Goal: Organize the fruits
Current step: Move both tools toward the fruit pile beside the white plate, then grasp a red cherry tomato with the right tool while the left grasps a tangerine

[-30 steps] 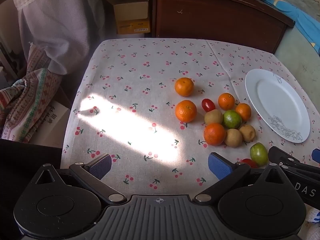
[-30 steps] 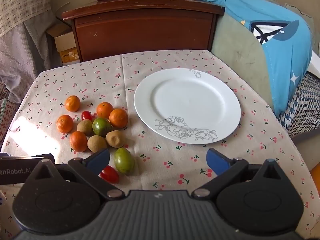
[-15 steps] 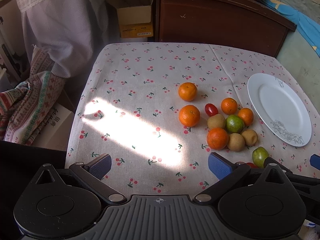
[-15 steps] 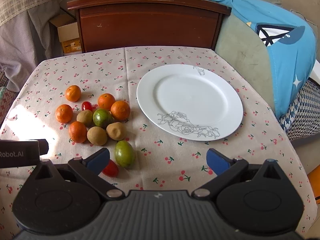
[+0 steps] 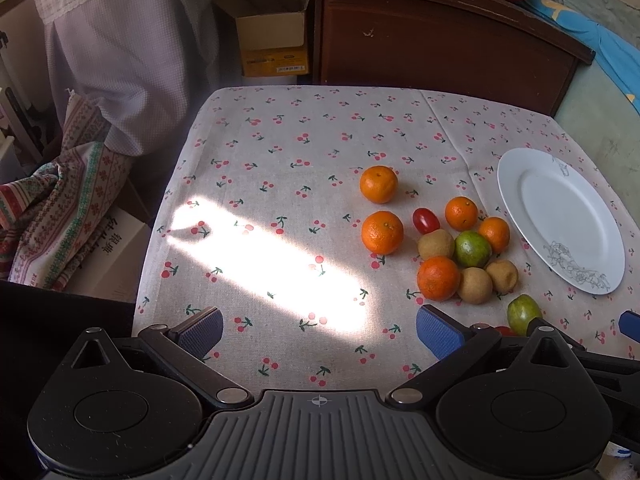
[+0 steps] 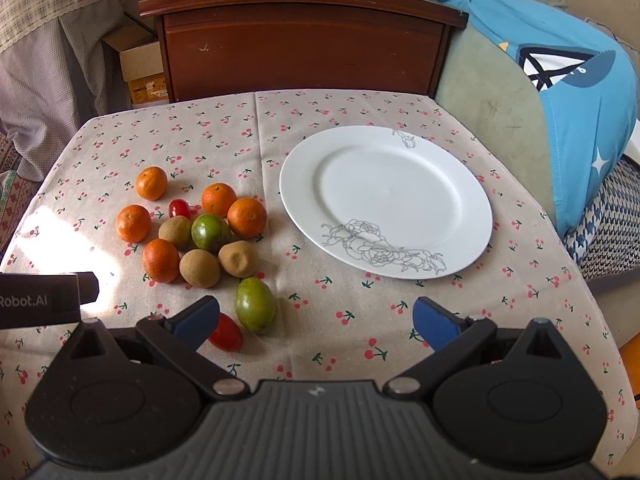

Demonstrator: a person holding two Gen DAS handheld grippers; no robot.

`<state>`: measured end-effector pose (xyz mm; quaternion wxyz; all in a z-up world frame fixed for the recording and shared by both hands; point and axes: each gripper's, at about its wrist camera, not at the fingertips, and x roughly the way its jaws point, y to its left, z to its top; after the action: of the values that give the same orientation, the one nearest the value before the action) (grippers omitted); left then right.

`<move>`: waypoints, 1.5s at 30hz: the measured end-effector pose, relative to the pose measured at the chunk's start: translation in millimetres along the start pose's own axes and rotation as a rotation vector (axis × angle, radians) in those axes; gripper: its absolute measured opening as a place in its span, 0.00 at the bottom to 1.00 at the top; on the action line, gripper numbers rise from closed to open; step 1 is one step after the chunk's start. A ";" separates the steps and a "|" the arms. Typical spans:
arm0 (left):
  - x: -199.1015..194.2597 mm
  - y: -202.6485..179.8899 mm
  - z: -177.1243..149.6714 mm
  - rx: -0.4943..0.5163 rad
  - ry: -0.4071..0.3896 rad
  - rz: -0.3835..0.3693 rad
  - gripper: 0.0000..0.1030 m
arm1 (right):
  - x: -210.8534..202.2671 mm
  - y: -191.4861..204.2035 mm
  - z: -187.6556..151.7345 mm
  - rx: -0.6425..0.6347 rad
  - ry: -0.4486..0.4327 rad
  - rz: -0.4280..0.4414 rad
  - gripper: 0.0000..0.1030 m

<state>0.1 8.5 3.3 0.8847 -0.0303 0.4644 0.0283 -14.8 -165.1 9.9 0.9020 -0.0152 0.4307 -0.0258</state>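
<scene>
A cluster of fruit lies on the cherry-print tablecloth: several oranges (image 6: pixel 247 217), three brown kiwis (image 6: pixel 199 268), a green round fruit (image 6: pixel 210 231), a green oval fruit (image 6: pixel 255 305) and two cherry tomatoes (image 6: pixel 226 333). An empty white plate (image 6: pixel 472 216) sits to their right. My right gripper (image 6: pixel 316 322) is open above the table's front, its left finger beside the near tomato. My left gripper (image 5: pixel 318 330) is open and empty over the sunlit cloth, left of the fruit (image 5: pixel 382 232). The plate (image 5: pixel 600 248) shows at its right.
A dark wooden cabinet (image 6: pixel 304 48) stands behind the table, with a cardboard box (image 5: pixel 272 40) on the floor to its left. A blue cushion (image 6: pixel 580 120) lies to the right. Draped cloths (image 5: pixel 60 200) hang past the table's left edge.
Both grippers have drawn back and risen a little, so the table and fruit look slightly farther away. Nothing on the table has moved.
</scene>
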 end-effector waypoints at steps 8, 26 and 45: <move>-0.1 1.7 -0.9 0.004 -0.002 -0.020 1.00 | -0.7 -0.7 -2.0 -0.001 -0.003 0.016 0.98; 6.6 15.2 -4.9 0.006 -0.047 -0.039 0.98 | -3.8 -1.4 -30.7 0.067 0.006 0.291 0.58; 17.2 -7.8 -6.6 0.081 -0.104 -0.214 0.82 | 10.3 5.1 -32.2 0.056 -0.065 0.300 0.19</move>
<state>5.1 0.6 -14.4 0.9060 -0.0425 0.4128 -0.0834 -33.2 -160.9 -18.6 0.9093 0.0736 0.3979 0.0975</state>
